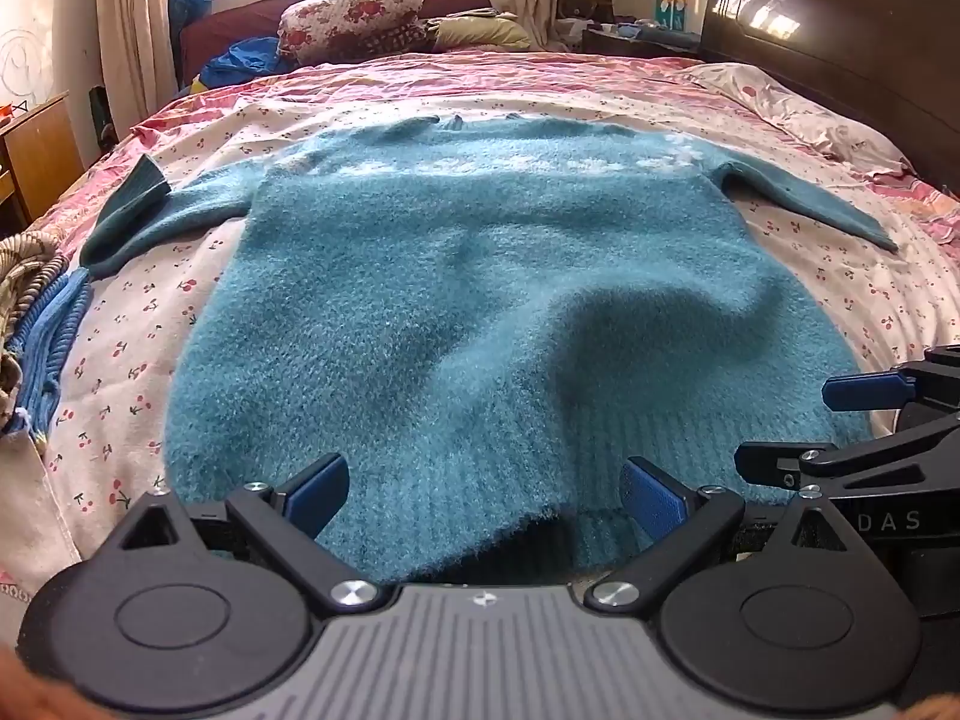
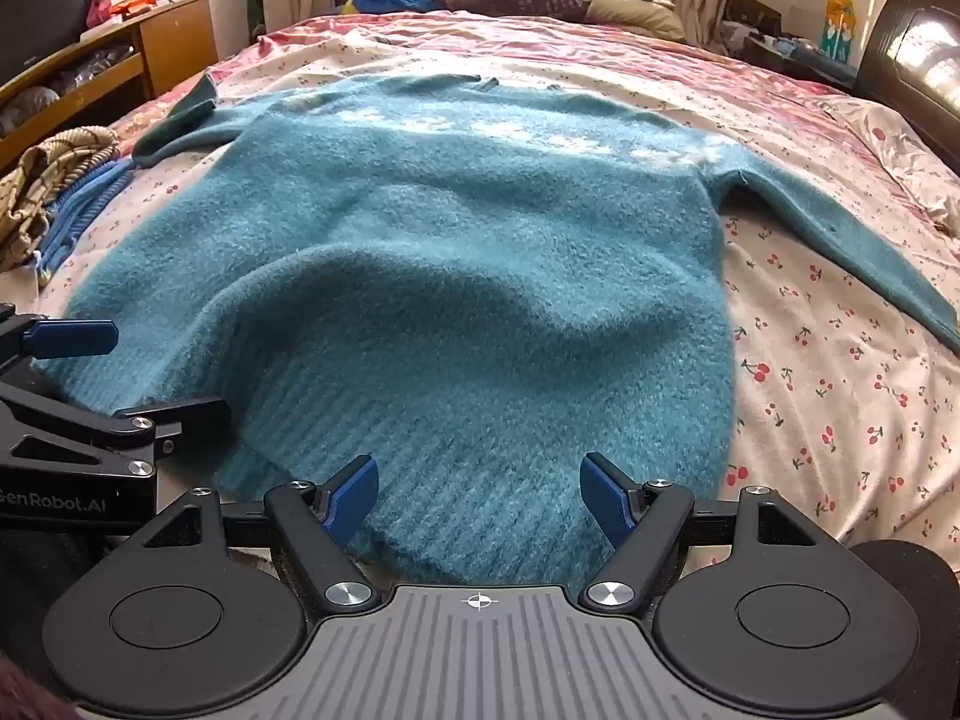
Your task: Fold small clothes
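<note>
Both grippers sit side by side at the sweater's [image 1: 480, 300] ribbed hem, jaws spread wide, holding nothing: left gripper [image 1: 483, 495], right gripper [image 2: 480, 495]. The sweater lies flat on the bed [image 2: 840, 372], sleeves outspread.

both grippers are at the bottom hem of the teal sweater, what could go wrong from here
1. A raised hump in the sweater near the hem could get folded in as a crease unless smoothed.
2. Both grippers, left gripper and right gripper, are open astride the thick ribbed hem; the fingers may pinch only the top layer.
3. The left sleeve is bunched, with its cuff sticking up beside the blue knit, so it might snag or fold unevenly.
</note>
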